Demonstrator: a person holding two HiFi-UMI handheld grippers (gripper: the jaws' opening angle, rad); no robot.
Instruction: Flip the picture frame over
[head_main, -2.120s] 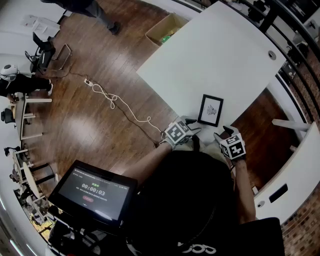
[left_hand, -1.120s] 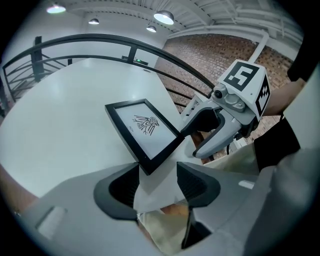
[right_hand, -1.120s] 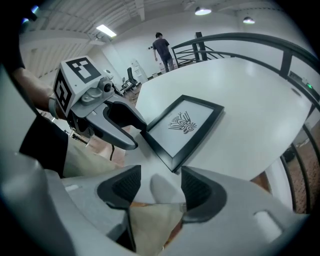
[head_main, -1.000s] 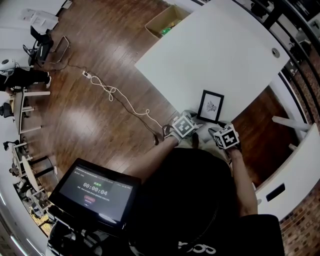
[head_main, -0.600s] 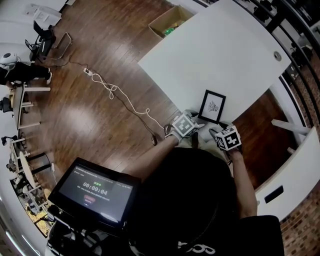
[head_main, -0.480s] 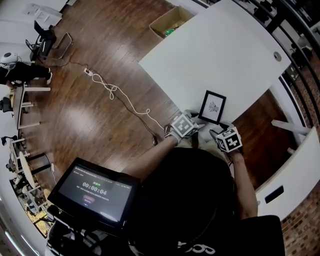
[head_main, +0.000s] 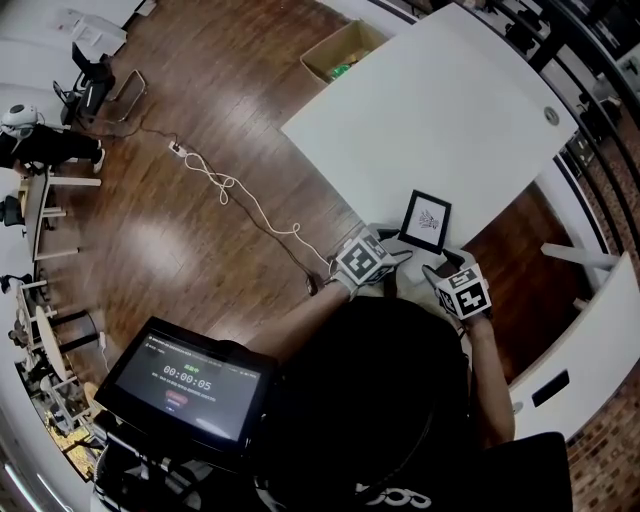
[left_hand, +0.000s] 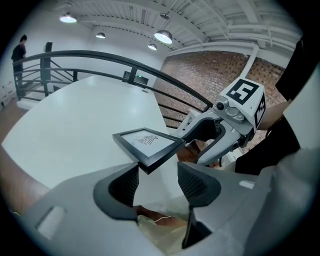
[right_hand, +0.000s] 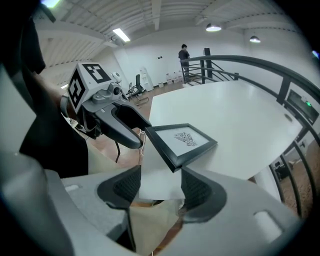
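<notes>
Head view: the picture frame (head_main: 425, 221) lies flat, drawing side up, on the white table (head_main: 430, 110) close to its near edge. The left gripper (head_main: 392, 256) and right gripper (head_main: 441, 270) sit just short of the frame's near end, one toward each near corner.

Left gripper view: its jaws stand apart with nothing between them. One black corner of the frame lies just ahead of the gap, not clamped.

Right gripper view: these jaws are also spread and empty, with the other near corner just beyond them.

The frame looks stiff and light, but its glazed face is probably fragile, and it may skid on the smooth tabletop. The black moulding at the near edge or corners seems the safest hold.
</notes>
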